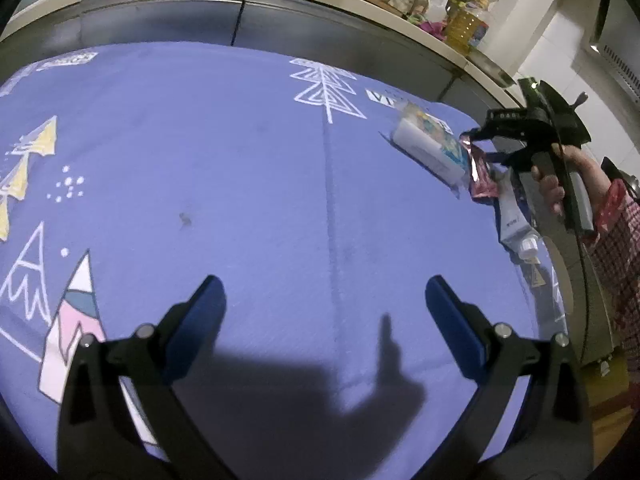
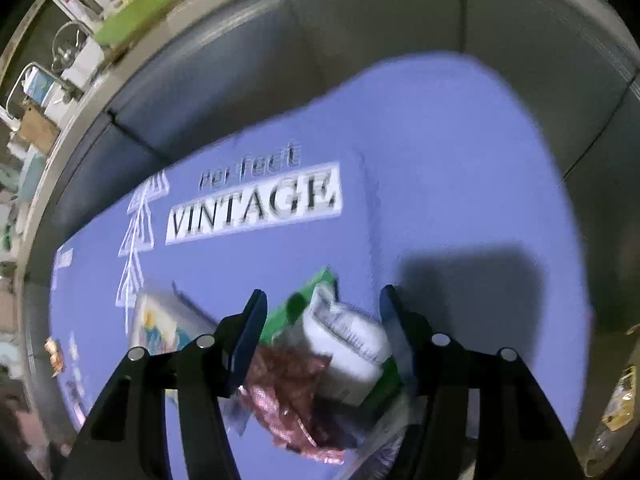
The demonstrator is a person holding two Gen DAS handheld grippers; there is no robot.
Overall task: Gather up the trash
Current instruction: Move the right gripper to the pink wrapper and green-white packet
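A heap of trash lies on the purple printed cloth (image 1: 240,160) at its right edge. In the left wrist view I see a white printed box (image 1: 430,144), a dark red foil wrapper (image 1: 482,178) and a white tube (image 1: 516,224). My right gripper (image 1: 478,142) hovers over the wrapper there. In the right wrist view the right gripper (image 2: 324,320) is open, with the red wrapper (image 2: 288,392) and a white and green pack (image 2: 348,344) between its fingers. My left gripper (image 1: 326,316) is open and empty above bare cloth.
A grey cabinet front (image 1: 160,20) runs behind the cloth, with a counter full of bottles and packets (image 1: 440,4) above it. The cloth's edge (image 1: 536,300) drops off at the right. A small wrapper (image 2: 54,354) lies at the cloth's far left.
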